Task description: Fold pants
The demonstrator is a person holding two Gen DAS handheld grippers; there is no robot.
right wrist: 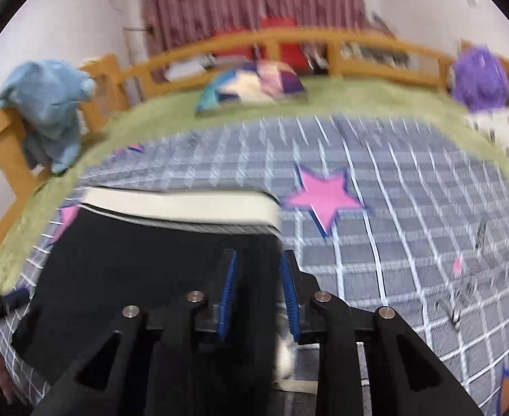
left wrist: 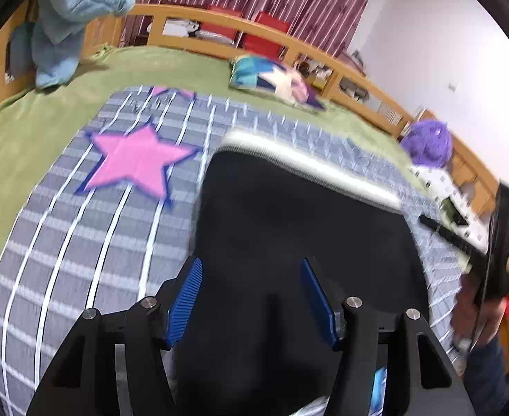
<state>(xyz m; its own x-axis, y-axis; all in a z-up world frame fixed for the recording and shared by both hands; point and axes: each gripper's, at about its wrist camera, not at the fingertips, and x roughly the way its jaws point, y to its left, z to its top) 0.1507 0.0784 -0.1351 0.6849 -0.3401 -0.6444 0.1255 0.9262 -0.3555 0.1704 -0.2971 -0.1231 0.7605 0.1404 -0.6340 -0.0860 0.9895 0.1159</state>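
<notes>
You had both tongs parted and empty, left gripper [left wrist: 251, 298] wider than right gripper [right wrist: 258, 294], above the black pants [left wrist: 289, 228]; clearing the folded cloth before regripping looked wisest.

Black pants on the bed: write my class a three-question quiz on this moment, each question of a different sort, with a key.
1. True or false: the pants lie on a checked blanket.
2. What colour is the pants' waistband? A white, B red, C green.
3. Fill in: the blanket's star is ____.

Key: 1 true; 2 A; 3 pink.
</notes>
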